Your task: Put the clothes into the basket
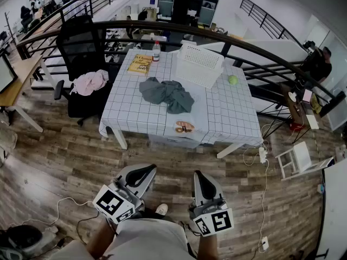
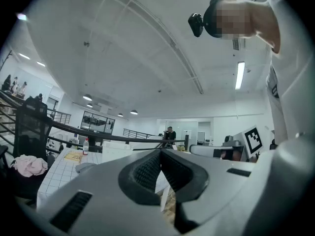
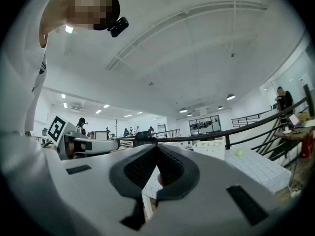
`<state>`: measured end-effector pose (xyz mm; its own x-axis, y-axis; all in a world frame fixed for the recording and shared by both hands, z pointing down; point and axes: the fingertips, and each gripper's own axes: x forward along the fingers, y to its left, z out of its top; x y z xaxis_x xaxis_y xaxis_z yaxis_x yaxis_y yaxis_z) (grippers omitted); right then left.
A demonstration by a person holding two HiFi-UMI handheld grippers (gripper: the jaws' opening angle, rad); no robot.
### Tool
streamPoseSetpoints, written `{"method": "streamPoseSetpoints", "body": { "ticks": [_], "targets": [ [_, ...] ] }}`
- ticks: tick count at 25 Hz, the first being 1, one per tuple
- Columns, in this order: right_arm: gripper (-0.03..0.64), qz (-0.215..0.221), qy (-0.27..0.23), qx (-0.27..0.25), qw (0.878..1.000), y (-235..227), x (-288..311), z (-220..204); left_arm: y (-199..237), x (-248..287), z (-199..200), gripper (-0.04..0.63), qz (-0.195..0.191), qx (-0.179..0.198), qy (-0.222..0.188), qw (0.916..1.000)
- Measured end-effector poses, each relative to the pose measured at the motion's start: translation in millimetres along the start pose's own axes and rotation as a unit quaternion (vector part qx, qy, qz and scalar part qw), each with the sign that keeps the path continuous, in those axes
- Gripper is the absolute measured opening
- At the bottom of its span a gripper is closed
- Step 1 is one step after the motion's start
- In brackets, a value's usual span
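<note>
A crumpled grey-green garment (image 1: 168, 93) lies in the middle of the checked table (image 1: 233, 118). Behind it, at the far side of the table, stands a white perforated basket (image 1: 200, 64). A pink garment (image 1: 90, 82) is draped on the black office chair (image 1: 81, 42) left of the table. Both grippers hang low, close to the person's body and well short of the table. My left gripper (image 1: 145, 170) is shut and empty, and my right gripper (image 1: 199, 176) is likewise shut with nothing held. In the left gripper view the jaws (image 2: 160, 152) meet at the tips; the right gripper view (image 3: 156, 147) shows the same.
On the table are a yellow book (image 1: 140, 64), a bottle (image 1: 156, 50), a green ball (image 1: 232, 79) and a small orange-pink item (image 1: 184, 127) at the near edge. A curved black railing (image 1: 260, 50) runs behind. Cables and a power strip (image 1: 262, 155) lie on the wooden floor.
</note>
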<state>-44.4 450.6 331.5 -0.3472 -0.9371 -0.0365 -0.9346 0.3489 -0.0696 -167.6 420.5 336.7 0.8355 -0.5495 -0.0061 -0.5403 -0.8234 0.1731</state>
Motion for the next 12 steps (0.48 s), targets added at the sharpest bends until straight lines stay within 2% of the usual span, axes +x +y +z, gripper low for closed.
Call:
{"method": "streamPoseSetpoints", "body": {
  "ticks": [6, 12],
  "targets": [
    [0.016, -0.001, 0.008, -0.002, 1.000, 14, -6, -7, -4, -9, 1, 0.005, -0.004, 0.000, -0.004, 1.0000],
    [0.015, -0.004, 0.002, 0.007, 1.000, 8, -12, -5, -17, -3, 0, 0.005, -0.008, 0.003, -0.002, 1.0000]
  ]
}}
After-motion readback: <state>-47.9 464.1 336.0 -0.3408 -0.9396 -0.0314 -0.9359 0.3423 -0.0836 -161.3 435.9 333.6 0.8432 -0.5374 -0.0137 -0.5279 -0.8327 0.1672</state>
